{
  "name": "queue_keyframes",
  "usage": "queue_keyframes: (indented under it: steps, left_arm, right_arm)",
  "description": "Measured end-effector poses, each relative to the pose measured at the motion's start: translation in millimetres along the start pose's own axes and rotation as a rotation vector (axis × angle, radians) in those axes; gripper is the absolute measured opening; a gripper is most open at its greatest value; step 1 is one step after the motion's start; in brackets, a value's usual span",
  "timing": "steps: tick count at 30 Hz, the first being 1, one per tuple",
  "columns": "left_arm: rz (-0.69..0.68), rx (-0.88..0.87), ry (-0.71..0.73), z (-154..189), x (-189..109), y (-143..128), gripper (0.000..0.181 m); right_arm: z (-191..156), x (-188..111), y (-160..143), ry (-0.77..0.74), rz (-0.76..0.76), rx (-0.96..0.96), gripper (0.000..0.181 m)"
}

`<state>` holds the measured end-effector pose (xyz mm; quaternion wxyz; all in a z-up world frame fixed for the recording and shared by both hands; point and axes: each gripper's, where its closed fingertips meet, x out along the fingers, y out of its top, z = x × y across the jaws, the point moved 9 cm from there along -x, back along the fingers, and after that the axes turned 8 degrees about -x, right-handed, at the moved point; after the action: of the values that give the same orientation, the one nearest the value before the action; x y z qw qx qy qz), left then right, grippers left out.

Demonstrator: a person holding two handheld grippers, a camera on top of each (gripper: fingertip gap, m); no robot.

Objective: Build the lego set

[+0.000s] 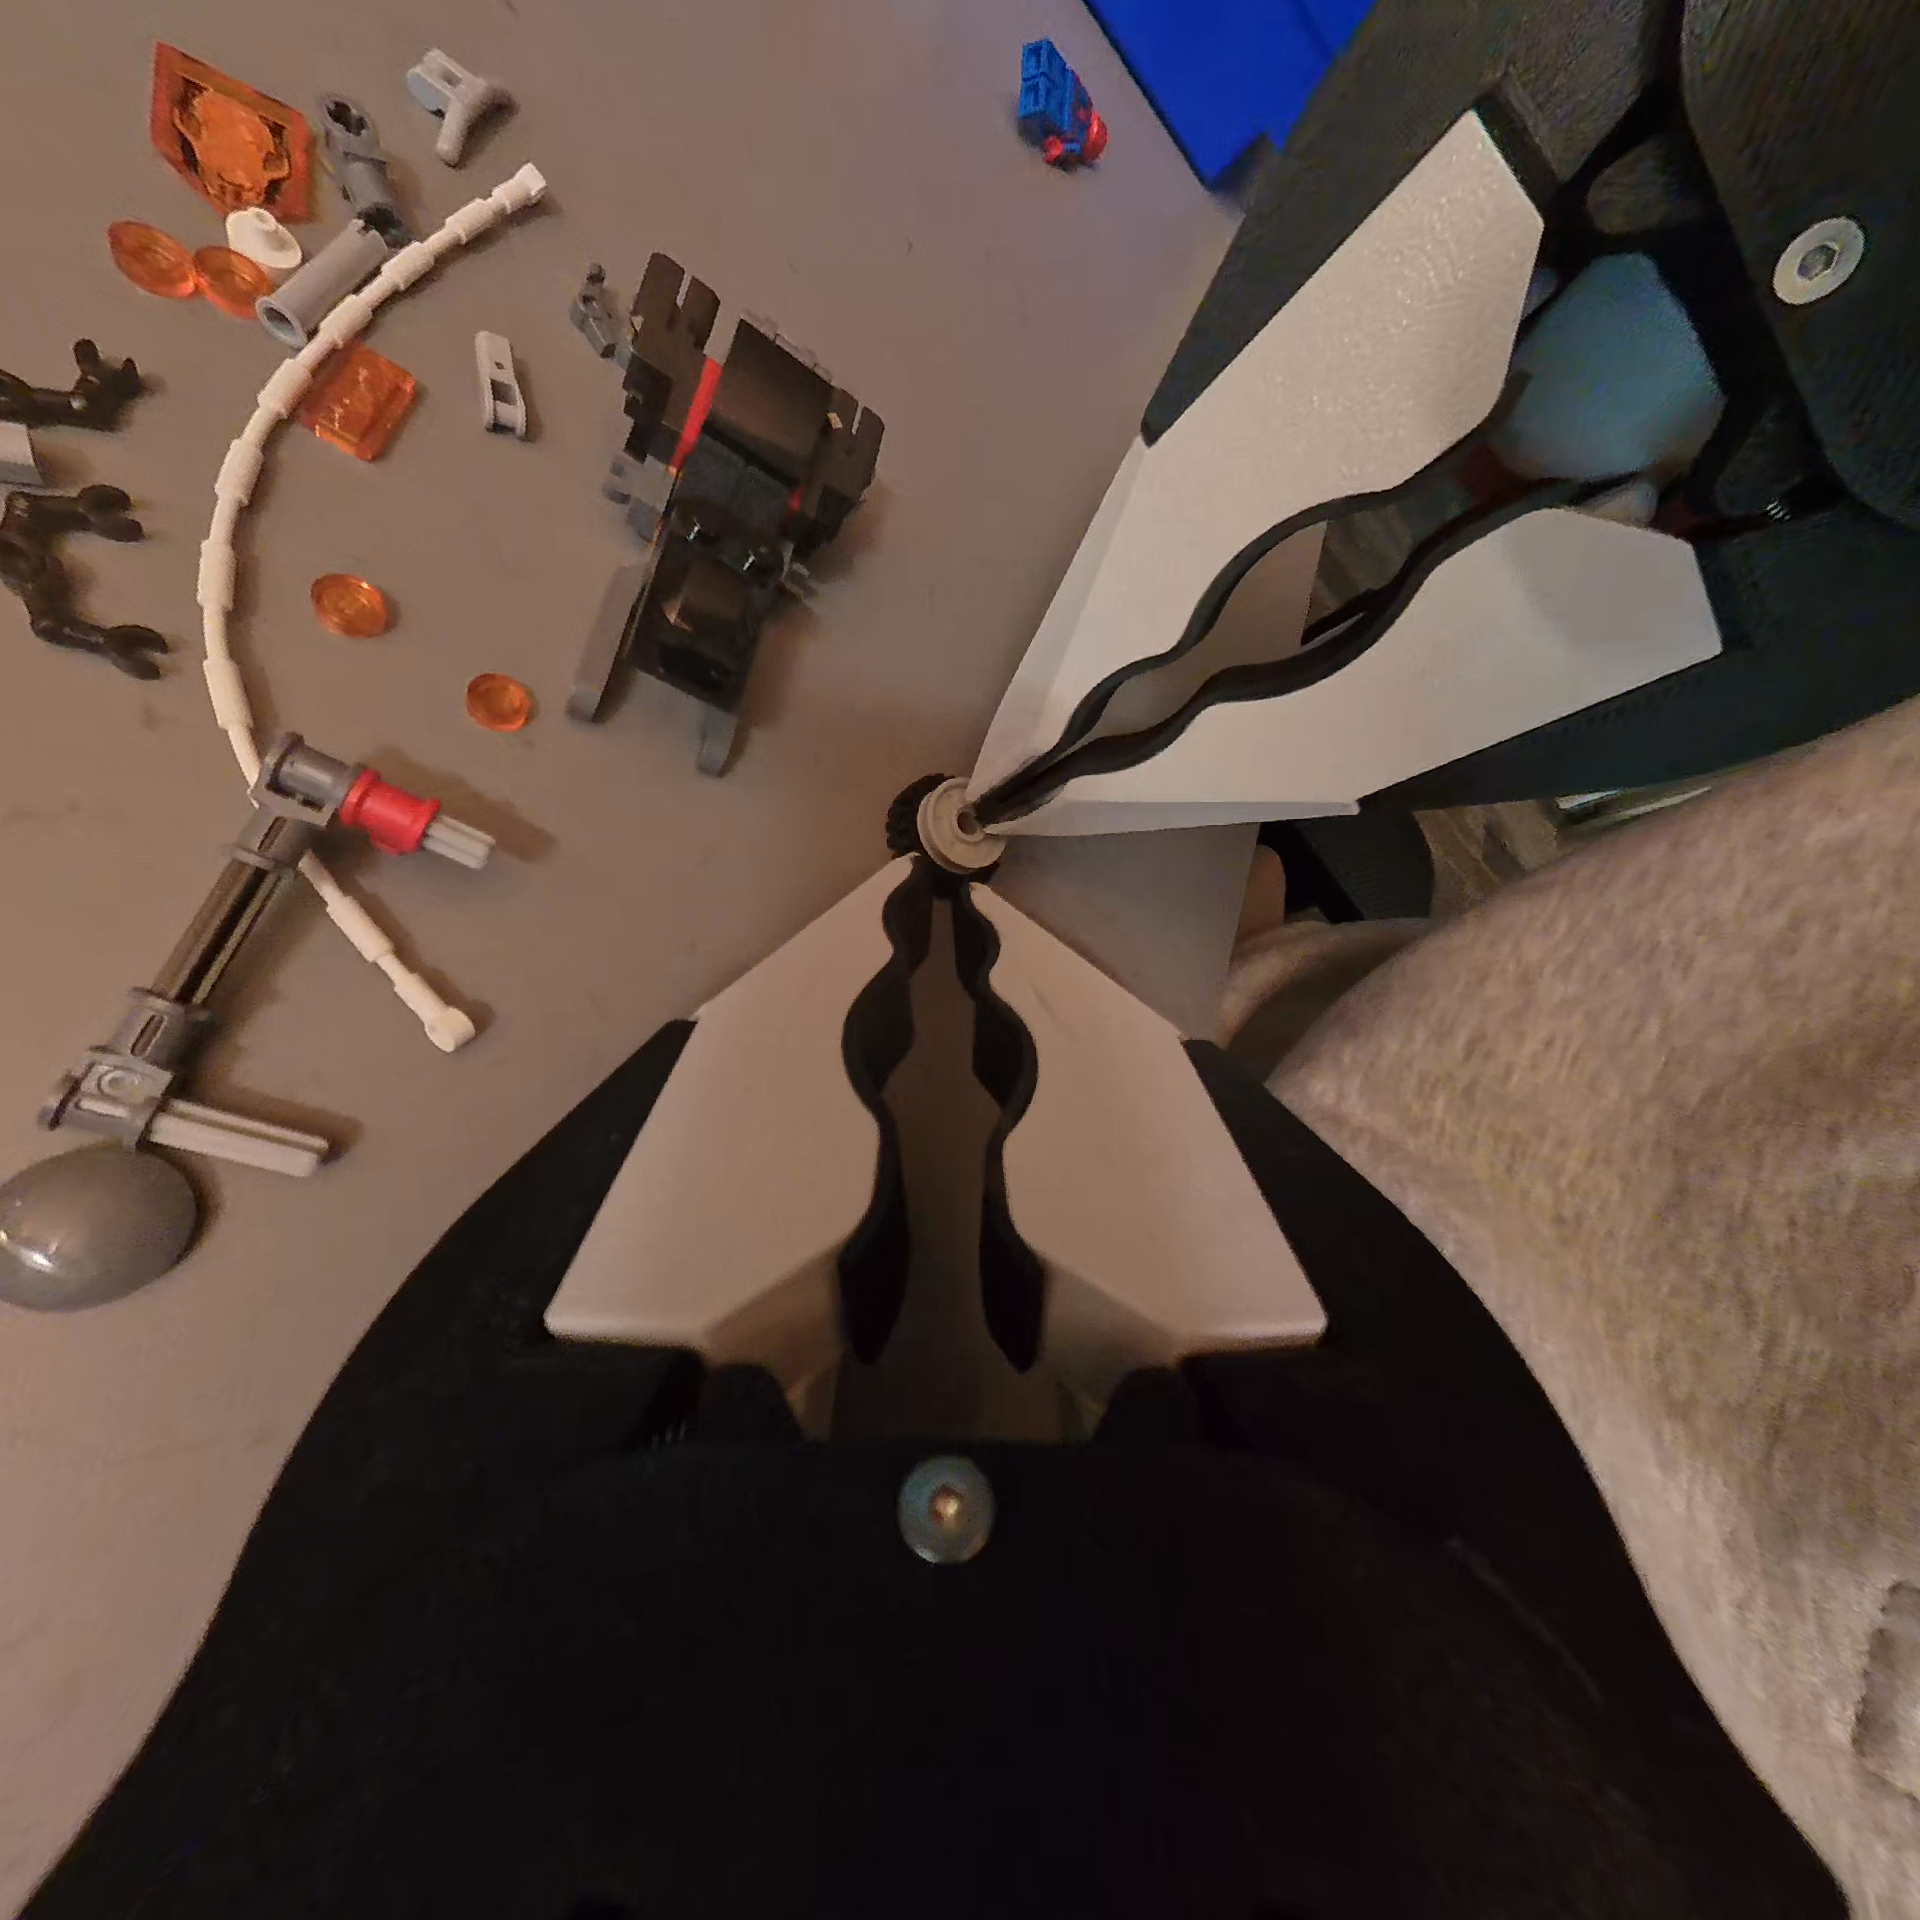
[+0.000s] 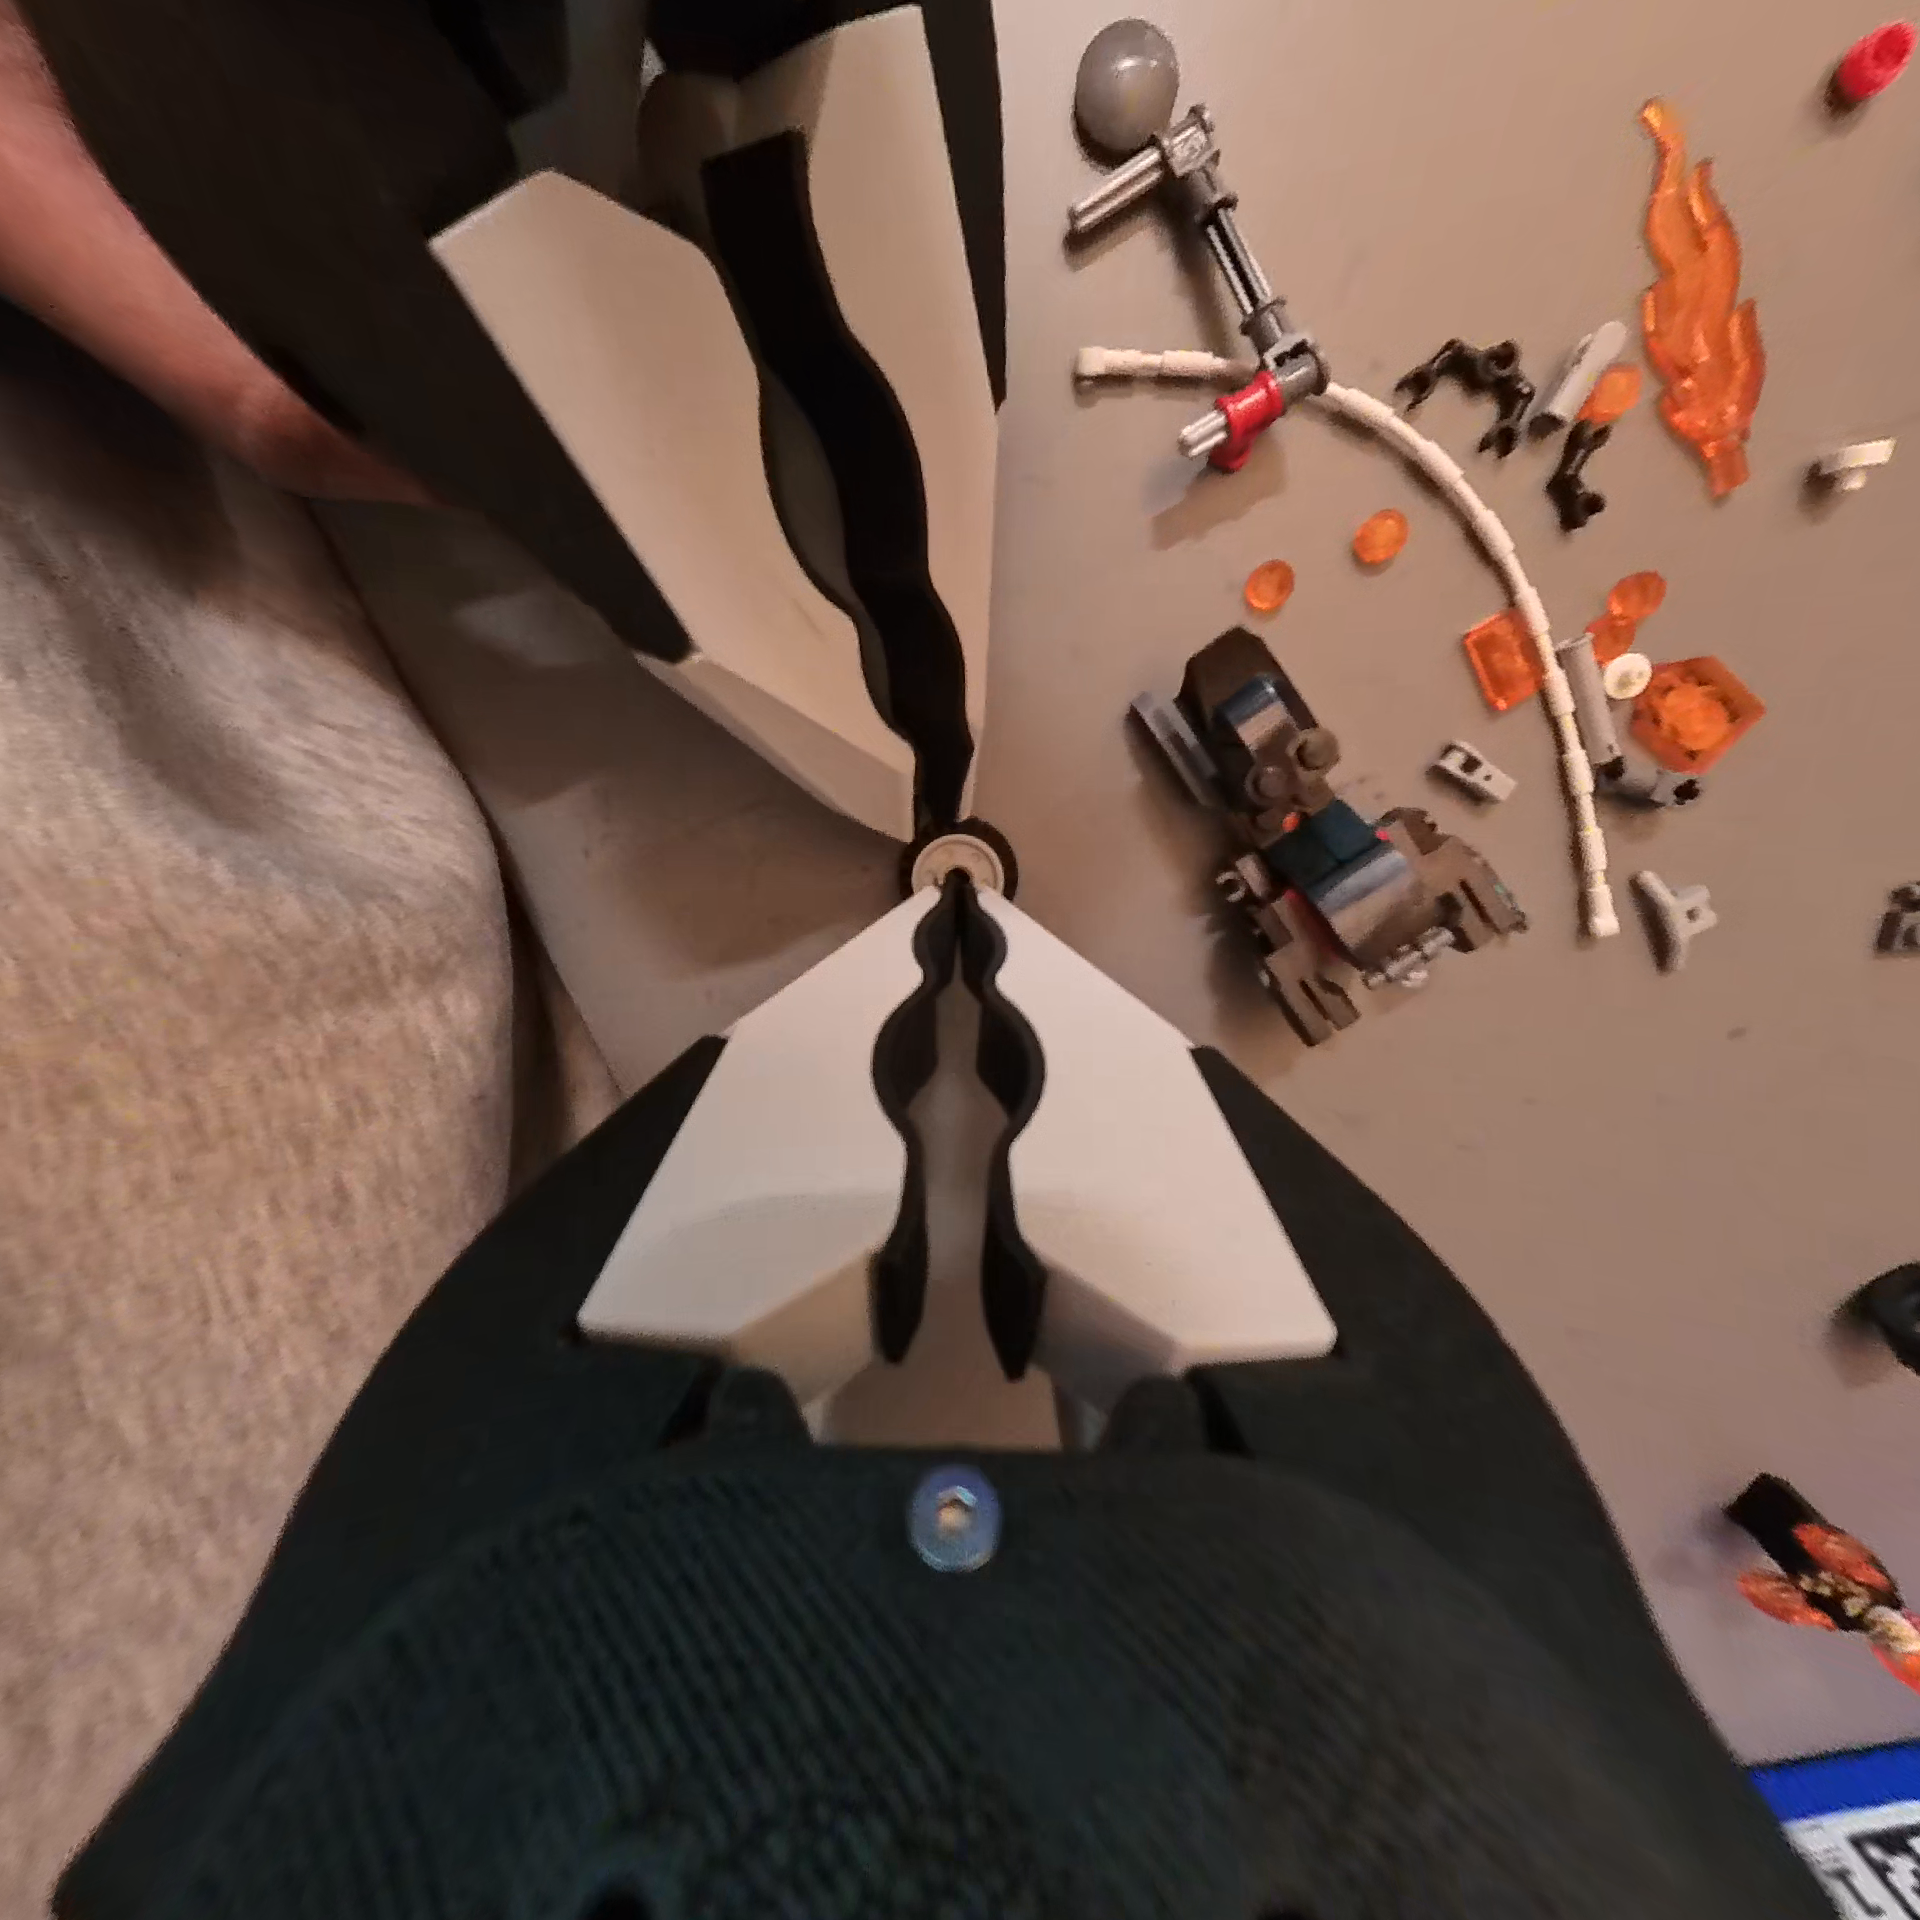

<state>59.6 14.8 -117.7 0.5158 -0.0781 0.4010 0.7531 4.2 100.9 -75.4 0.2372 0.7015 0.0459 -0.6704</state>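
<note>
Lego pieces lie scattered over the grey table (image 1: pixel 810 135), and the one you are working on, a small grey wheel hub (image 1: pixel 961 826) seated in a black tyre (image 1: pixel 902 821), hangs above the table's near edge, between your two tools. Your left gripper (image 1: pixel 940 883) is clenched on the tyre from below in the left wrist view, while your right gripper (image 1: pixel 982 805) comes in from the upper right with its tips pinched at the hub's centre. In the right wrist view the same hub faces you just past the closed tips, with the left tool reaching down from above to meet it.

Well apart on the table sits the dark, partly built vehicle (image 1: pixel 727 499). Beyond it a white ribbed hose (image 1: pixel 223 582) curves past several clear orange round tiles (image 1: pixel 351 605), and a grey rod assembly with a red bush (image 1: pixel 390 812) ends beside a grey dome (image 1: pixel 88 1226). An orange flame piece (image 2: pixel 1699 301) lies farther off. A beige fleecy fabric (image 1: pixel 1610 1195) fills the side near you.
</note>
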Motion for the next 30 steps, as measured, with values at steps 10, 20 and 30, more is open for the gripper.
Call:
queue_keyframes:
  steps: [10,20,30]
  left_arm:
    - [0.001,0.012,0.034,0,0,0,0.000]
    - [-0.001,0.002,0.030,-1,0,0,0.000]
    - [0.000,0.015,0.044,0,0,-1,0.000]
  right_arm:
    - [1,2,4,0.003,-0.053,0.027,0.000]
    - [0,3,10,-0.010,-0.105,0.025,0.000]
    - [8,7,15,0.042,-0.152,0.062,0.000]
